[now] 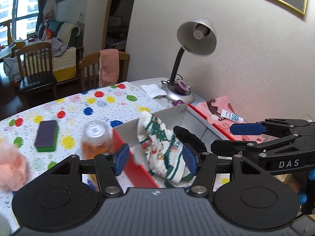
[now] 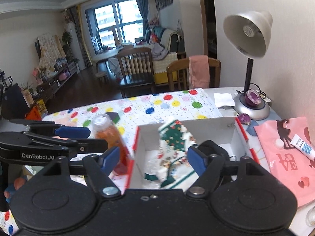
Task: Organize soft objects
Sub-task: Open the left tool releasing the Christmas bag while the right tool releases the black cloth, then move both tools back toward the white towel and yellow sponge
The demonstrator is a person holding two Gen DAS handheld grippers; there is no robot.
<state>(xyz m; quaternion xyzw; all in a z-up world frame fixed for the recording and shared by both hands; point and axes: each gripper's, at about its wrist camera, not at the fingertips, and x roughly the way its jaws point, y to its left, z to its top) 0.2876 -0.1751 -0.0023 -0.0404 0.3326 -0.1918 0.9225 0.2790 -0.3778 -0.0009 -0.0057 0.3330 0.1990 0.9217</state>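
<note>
Sock, white knit with green and red Christmas print (image 1: 159,149): lower centre of the left wrist view, crumpled and partly upright inside the box, its upper end leaning on the box's far wall.

Left claw (image 1: 155,158): blue pads set moderately wide, nothing pressed between them; the sock shows in the gap but lies beyond, in the box.

Right claw (image 2: 153,157): pads wide apart, empty, hanging over the box.

Box, cardboard, red outside and pale grey inside (image 1: 137,167): lower centre, open at the top. It also holds a black soft item (image 1: 189,137) just right of the sock.

Bottle, clear plastic with orange liquid (image 1: 96,137): just left of the box.

Sponge, purple top and green base (image 1: 47,135): centre left, on the dotted cloth.

Puff, peach mesh (image 1: 11,169): lower left edge.

Desk, covered with white cloth in coloured dots (image 1: 78,108).

Lamp, silver gooseneck (image 1: 195,37): upper right, against the wall.

Bag, pink plastic printed "LOVE" (image 2: 285,157): lower right, a small white tube (image 2: 303,146) lying on it.
</note>
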